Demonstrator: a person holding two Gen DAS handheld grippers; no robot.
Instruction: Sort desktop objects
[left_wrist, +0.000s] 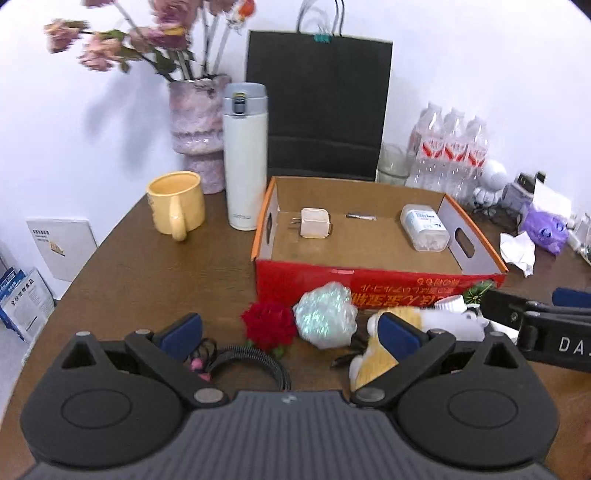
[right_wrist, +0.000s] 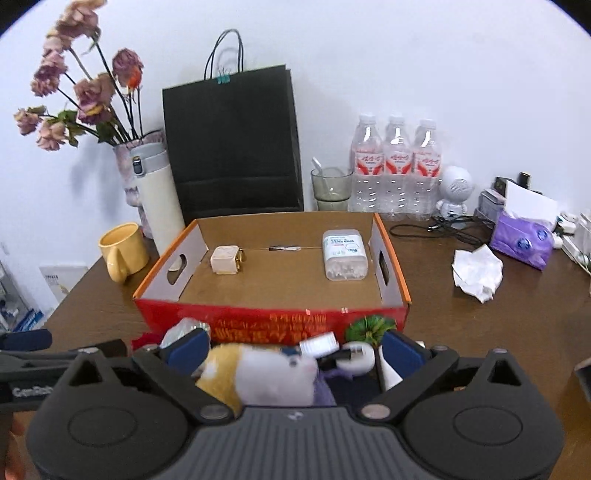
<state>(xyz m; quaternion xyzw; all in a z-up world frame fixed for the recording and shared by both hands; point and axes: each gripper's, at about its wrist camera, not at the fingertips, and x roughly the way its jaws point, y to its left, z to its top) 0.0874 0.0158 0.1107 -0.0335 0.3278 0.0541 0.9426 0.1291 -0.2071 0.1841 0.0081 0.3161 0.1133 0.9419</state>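
A red cardboard tray (left_wrist: 369, 284) (right_wrist: 266, 317) stands mid-table, holding a white charger plug (left_wrist: 314, 223) (right_wrist: 226, 260), a clear cotton-swab box (left_wrist: 424, 227) (right_wrist: 345, 254) and a small dark strip (left_wrist: 361, 216). In front of it lie a red fabric rose (left_wrist: 269, 325), an iridescent wrapped ball (left_wrist: 327, 317), a yellow-and-white plush toy (left_wrist: 373, 354) (right_wrist: 258, 376), a green pompom (right_wrist: 371, 328), a black coiled cable (left_wrist: 247, 360) and small white items (right_wrist: 354, 356). My left gripper (left_wrist: 291, 332) is open above the rose and ball. My right gripper (right_wrist: 295, 350) is open around the plush toy.
A yellow mug (left_wrist: 177, 205), white thermos (left_wrist: 244, 155), flower vase (left_wrist: 197, 129) and black paper bag (left_wrist: 317, 110) stand at the back left. Water bottles (right_wrist: 397, 166), a glass (right_wrist: 330, 188), a white robot figure (right_wrist: 454, 192), purple tissue pack (right_wrist: 524, 240) and crumpled tissue (right_wrist: 476, 273) are right.
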